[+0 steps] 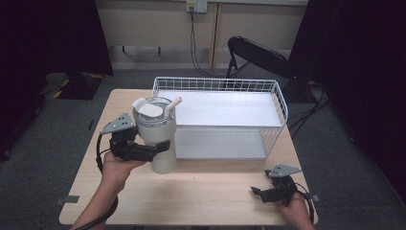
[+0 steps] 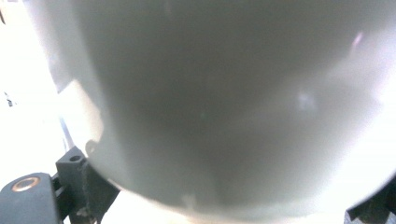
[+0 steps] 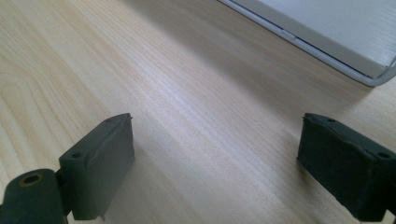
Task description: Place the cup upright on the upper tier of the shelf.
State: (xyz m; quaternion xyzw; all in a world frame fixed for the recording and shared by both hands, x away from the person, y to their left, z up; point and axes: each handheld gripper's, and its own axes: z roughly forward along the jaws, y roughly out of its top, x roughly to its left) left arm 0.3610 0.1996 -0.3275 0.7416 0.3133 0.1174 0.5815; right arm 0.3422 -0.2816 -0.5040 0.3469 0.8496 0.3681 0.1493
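Two grippers work over a pale wooden table (image 1: 206,191), one at each side of the high view. At the left, the left gripper (image 1: 160,146) has its fingers closed around the middle of a tall cream tumbler (image 1: 158,136), one finger (image 1: 163,145) showing across the near side of the cup's wall. The tumbler stands upright between those fingers, with its base at or just above the tabletop; which of the two cannot be told. On its top, above the fingers, sits a clear lid with a white flap (image 1: 147,109), and a pale straw (image 1: 173,105) leans out toward the right. In the left gripper view the tumbler's wall (image 2: 224,102) bulges right up against the camera, grey and blurred, spanning the whole gap between the two dark jaws at the bottom corners.

Just right of the held tumbler, beyond the fingertips, a white wire basket (image 1: 280,103) stands on the far half of the table, with a flat white panel (image 1: 220,110) lying inside it.

At the far right, the right gripper (image 1: 256,192) rests low over the table's near edge, well apart from the tumbler. Its fingers (image 3: 100,161) are spread wide with bare wood grain between them, and the basket's corner (image 3: 373,79) lies ahead of them.
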